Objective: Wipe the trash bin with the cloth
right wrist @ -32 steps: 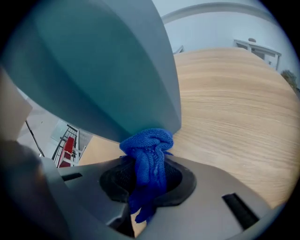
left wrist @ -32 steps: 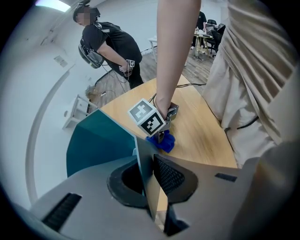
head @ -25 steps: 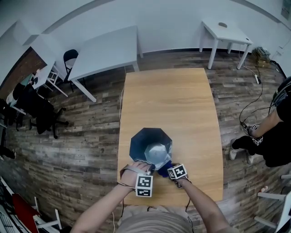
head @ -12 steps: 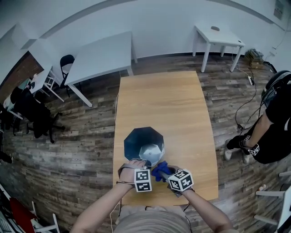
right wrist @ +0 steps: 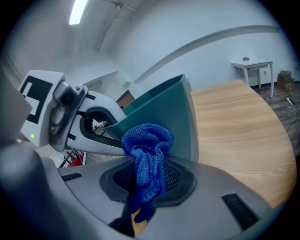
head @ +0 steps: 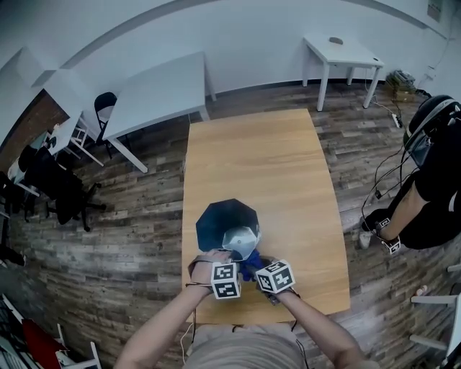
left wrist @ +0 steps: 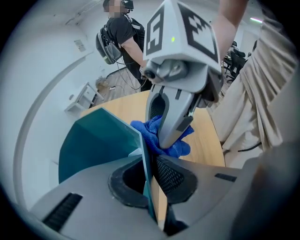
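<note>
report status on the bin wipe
Left gripper shut on trash bin wall. Right gripper shut on blue cloth, by the bin's rim. Nothing in the way.

Lit brightly and evenly from overhead, by a ceiling strip light (right wrist: 78, 11) burning white up and left of the trash bin (right wrist: 161, 110) in the right gripper view, with only faint, soft shadow close around the bin in the head view. Bends straight lines hard away from the bin and darkens to black at the corners of both gripper views. Keeps the cloth (right wrist: 147, 154) against the bin fairly sharp, blurs whatever lies nearest the lens below the bin.
</note>
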A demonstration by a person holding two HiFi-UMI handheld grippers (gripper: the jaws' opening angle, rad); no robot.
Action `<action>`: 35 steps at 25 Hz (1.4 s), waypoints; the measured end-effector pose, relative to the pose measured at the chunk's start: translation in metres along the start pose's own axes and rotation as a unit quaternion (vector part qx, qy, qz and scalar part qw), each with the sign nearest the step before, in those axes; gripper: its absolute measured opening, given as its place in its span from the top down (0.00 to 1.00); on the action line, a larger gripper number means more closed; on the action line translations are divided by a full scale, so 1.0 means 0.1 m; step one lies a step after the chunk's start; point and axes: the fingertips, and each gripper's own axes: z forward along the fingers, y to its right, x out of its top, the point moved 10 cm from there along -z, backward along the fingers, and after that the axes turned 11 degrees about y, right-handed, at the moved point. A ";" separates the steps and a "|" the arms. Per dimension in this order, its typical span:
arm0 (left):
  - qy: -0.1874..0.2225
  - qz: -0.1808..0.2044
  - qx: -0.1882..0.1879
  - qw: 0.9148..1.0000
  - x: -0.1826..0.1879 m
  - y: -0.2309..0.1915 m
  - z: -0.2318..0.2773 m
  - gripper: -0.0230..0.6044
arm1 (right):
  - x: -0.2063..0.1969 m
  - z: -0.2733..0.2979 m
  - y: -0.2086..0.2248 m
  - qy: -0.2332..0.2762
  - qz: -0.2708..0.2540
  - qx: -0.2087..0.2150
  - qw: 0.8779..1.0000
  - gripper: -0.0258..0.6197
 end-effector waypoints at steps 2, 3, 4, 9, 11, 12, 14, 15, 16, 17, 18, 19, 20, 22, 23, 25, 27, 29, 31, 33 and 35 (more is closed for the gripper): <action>0.002 0.002 -0.002 1.000 -0.01 0.01 0.00 0.90 | -0.12 0.10 0.08 -0.013 0.005 -0.007 1.000 0.84; 0.005 0.001 -0.002 1.000 -0.01 0.01 0.00 0.90 | -0.18 0.16 0.12 -0.019 0.006 -0.010 1.000 0.84; 0.008 0.000 -0.003 1.000 -0.02 0.01 0.00 0.90 | -0.24 0.22 0.16 -0.027 0.008 -0.014 1.000 0.84; 0.023 -0.001 -0.011 1.000 -0.02 -0.01 -0.02 0.90 | -0.55 0.57 0.40 -0.067 0.018 -0.028 0.997 0.84; 0.025 0.001 -0.010 1.000 -0.02 -0.02 -0.03 0.90 | -0.66 0.68 0.49 -0.082 0.019 -0.037 0.996 0.84; 0.025 0.002 -0.010 1.000 -0.01 -0.02 -0.02 0.90 | -0.71 0.74 0.54 -0.088 0.020 -0.042 0.995 0.84; 0.027 0.003 -0.011 1.000 -0.01 -0.02 0.00 0.90 | -0.81 0.84 0.64 -0.098 0.024 -0.051 0.994 0.84; 0.027 0.003 -0.011 1.000 -0.01 -0.02 0.01 0.90 | -0.86 0.89 0.69 -0.102 0.028 -0.056 0.993 0.84; 0.026 0.004 -0.012 1.000 -0.01 -0.02 0.01 0.90 | -0.91 0.93 0.74 -0.105 0.032 -0.062 0.992 0.84; 0.025 0.006 -0.012 1.000 -0.01 -0.01 0.01 0.90 | -0.96 0.97 0.78 -0.107 0.038 -0.068 0.991 0.84; 0.023 0.008 -0.012 1.000 -0.01 0.00 0.01 0.90 | -1.01 1.01 0.82 -0.108 0.044 -0.074 0.990 0.84; 0.021 0.010 -0.011 1.000 -0.01 0.01 0.02 0.90 | -1.06 1.04 0.86 -0.110 0.052 -0.081 0.989 0.84; 0.020 0.011 -0.011 1.000 -0.01 0.02 0.02 0.90 | -1.11 1.06 0.89 -0.114 0.062 -0.087 0.988 0.84; 0.019 0.015 -0.008 1.000 -0.02 0.03 0.03 0.90 | -1.19 1.08 0.92 -0.129 0.084 -0.097 0.983 0.84; 0.018 0.018 -0.005 1.000 -0.02 0.03 0.03 0.90 | -1.18 1.08 0.92 -0.131 0.086 -0.098 0.983 0.84; 0.016 0.024 0.000 1.000 -0.04 0.03 0.04 0.90 | -1.12 1.06 0.91 -0.121 0.075 -0.094 0.985 0.84; 0.015 0.032 0.002 0.999 -0.05 0.05 0.03 0.90 | -1.08 1.01 0.89 -0.113 0.065 -0.088 0.988 0.84; 0.015 0.045 0.010 0.999 -0.05 0.06 -0.01 0.88 | -1.04 0.90 0.86 -0.104 0.058 -0.079 0.990 0.84; 0.018 0.057 0.015 0.998 -0.07 0.05 -0.10 0.80 | -0.98 0.75 0.81 -0.095 0.046 -0.067 0.992 0.84; 0.016 0.077 0.012 0.997 -0.15 0.03 -0.23 0.75 | -0.91 0.56 0.75 -0.085 0.035 -0.053 0.994 0.84; -0.001 0.115 0.008 0.993 -0.28 0.04 -0.36 0.71 | -0.85 0.35 0.69 -0.072 0.031 -0.039 0.996 0.84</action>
